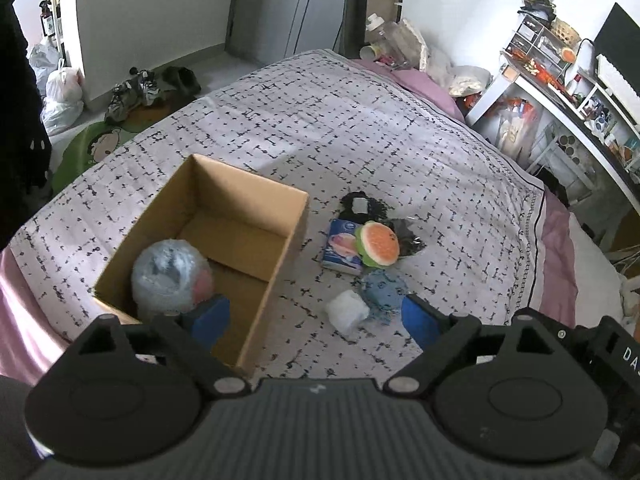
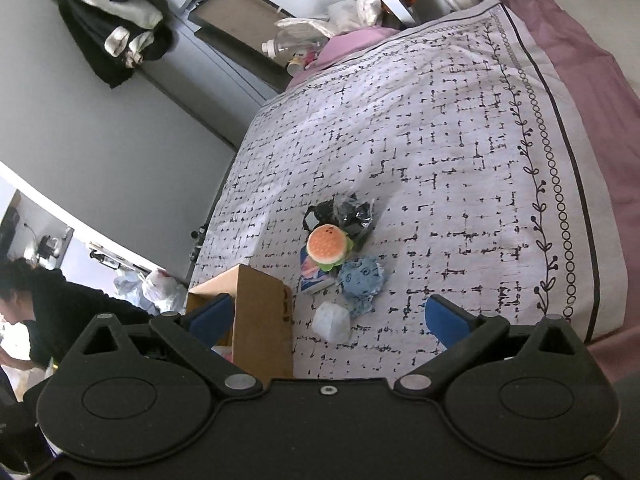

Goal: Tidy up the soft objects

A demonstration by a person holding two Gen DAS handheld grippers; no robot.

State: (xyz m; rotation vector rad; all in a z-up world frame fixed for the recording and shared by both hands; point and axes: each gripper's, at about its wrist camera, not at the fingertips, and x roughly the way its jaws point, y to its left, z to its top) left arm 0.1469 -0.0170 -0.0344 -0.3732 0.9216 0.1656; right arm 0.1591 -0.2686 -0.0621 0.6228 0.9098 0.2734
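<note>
Both our grippers, left gripper [image 1: 314, 320] and right gripper [image 2: 330, 316], gape wide, empty. We should drop squarely over the white wad [image 2: 331, 322] at six o'clock of the burger toy [image 2: 327, 245], pinching gently, then carry it to the box [image 1: 256, 196].

The left wrist camera looked down steeply from above the near edge of the bed [image 1: 360, 128], close over the open cardboard box [image 1: 208, 240] at its 9 o'clock and facing the far wall at 12. The right wrist camera hung to the box's [image 2: 260, 320] other side, a little farther back, looking along the bedspread [image 2: 440, 140] toward 12. Both views shared the box and the cluster of soft things around the burger toy [image 1: 378, 244] [image 2: 326, 245], just above frame centre.
</note>
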